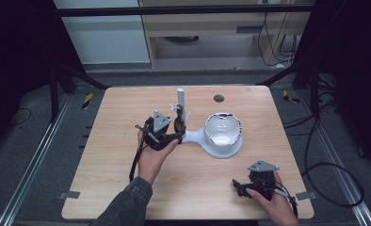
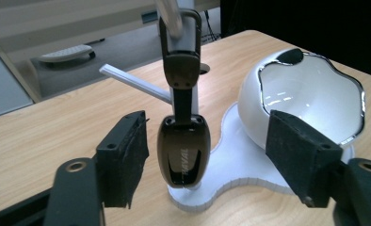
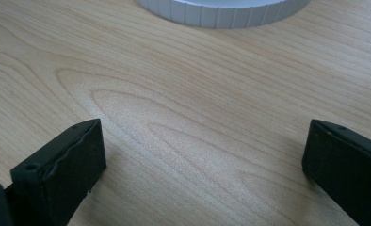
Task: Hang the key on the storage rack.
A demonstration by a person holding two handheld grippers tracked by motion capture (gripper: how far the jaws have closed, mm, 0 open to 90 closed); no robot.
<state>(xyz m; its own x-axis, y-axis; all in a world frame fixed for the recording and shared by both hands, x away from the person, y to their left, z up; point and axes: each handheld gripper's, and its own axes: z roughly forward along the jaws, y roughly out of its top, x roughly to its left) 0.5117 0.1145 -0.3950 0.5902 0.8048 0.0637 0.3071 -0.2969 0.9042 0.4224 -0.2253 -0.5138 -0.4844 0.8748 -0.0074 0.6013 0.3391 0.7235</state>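
A white stand [image 1: 197, 137] [image 2: 235, 155] with an upright post [image 1: 180, 100] sits mid-table. From a peg on the post hangs a dark glossy key fob [image 2: 183, 150] [image 1: 179, 125]. A white bowl [image 1: 222, 129] [image 2: 310, 94] with a chrome rim sits on the stand's base. My left gripper [image 1: 176, 132] [image 2: 207, 155] is open, its jaws on either side of the fob with a gap on both sides. My right gripper [image 1: 237, 186] [image 3: 202, 165] rests open over bare wood near the front right edge, with nothing between its jaws.
A thin white arm [image 2: 134, 81] sticks out sideways from the post. A small dark round cap [image 1: 219, 98] lies in the tabletop behind the bowl. Black frame bars and cables surround the wooden table [image 1: 127, 160].
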